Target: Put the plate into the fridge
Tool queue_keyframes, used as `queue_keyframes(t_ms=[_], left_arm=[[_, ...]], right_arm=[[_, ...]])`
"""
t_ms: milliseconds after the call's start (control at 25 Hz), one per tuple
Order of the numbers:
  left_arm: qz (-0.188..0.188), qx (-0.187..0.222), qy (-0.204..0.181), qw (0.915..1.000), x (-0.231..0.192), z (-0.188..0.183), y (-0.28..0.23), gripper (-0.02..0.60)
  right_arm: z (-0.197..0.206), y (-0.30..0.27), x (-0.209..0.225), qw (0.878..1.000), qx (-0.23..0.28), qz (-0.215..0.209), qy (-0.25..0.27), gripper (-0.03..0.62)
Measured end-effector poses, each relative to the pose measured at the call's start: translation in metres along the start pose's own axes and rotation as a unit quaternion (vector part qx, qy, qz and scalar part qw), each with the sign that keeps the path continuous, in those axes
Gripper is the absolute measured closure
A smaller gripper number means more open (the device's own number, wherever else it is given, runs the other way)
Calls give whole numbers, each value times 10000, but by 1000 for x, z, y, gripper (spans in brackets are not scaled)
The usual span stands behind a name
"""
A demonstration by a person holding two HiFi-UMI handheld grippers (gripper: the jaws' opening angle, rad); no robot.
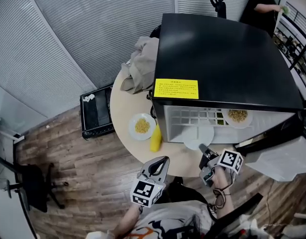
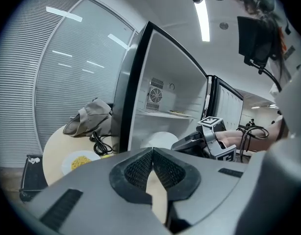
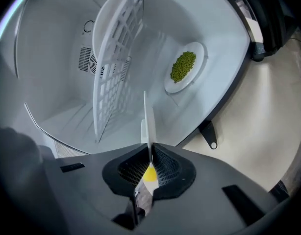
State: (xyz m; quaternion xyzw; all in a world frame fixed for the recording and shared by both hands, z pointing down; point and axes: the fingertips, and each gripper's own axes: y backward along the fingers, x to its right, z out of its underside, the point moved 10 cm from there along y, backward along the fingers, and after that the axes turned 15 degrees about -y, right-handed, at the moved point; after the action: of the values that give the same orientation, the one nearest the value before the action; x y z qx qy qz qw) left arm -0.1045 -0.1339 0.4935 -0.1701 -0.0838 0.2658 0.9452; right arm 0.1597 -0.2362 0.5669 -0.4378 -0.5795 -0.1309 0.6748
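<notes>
Left gripper, bottom centre of head view: jaws pressed together on nothing, hanging short of the table, probably to leave the fridge mouth free. Right gripper, lower right: jaws pinched on the rim of the plate, holding it flat, likely so it slides under the wire shelf. Plate lies at the threshold of the open fridge: white, round, thin, apparently bare.

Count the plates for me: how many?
3: a plate of yellow food on the table, a plate of green food inside the fridge, a white plate in the right gripper's jaws.
</notes>
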Motion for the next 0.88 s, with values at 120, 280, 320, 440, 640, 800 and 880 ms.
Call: queue_keyframes(t_ms=[120, 280, 320, 440, 640, 800, 880], left_arm=[[-134, -40, 44, 9999, -3, 0, -3, 571], [-256, -100, 80, 9996, -4, -1, -5, 571], [-280, -115, 85, 9995, -4, -1, -6, 571], [-379, -160, 90, 9991, -6, 0, -6, 571], [-543, -244, 140, 9981, -9, 4, -5, 571], [-610, -275, 170, 9976, -13, 4, -4, 571], [-628, -287, 170, 9975, -15, 4, -5, 571]], right_arm=[[-6, -13, 2, 9999, -93, 59, -57, 568], [-12, -25, 5, 9998, -121, 119, -97, 568], [-13, -27, 5, 9998, -99, 122, -94, 568], [-18, -35, 3, 9999, -46, 137, 54, 568], [-29, -46, -4, 9982, 56, 295, 512, 568], [-36, -55, -12, 9956, 119, 370, 853, 566], [-38, -61, -15, 9938, 64, 346, 1051, 559]])
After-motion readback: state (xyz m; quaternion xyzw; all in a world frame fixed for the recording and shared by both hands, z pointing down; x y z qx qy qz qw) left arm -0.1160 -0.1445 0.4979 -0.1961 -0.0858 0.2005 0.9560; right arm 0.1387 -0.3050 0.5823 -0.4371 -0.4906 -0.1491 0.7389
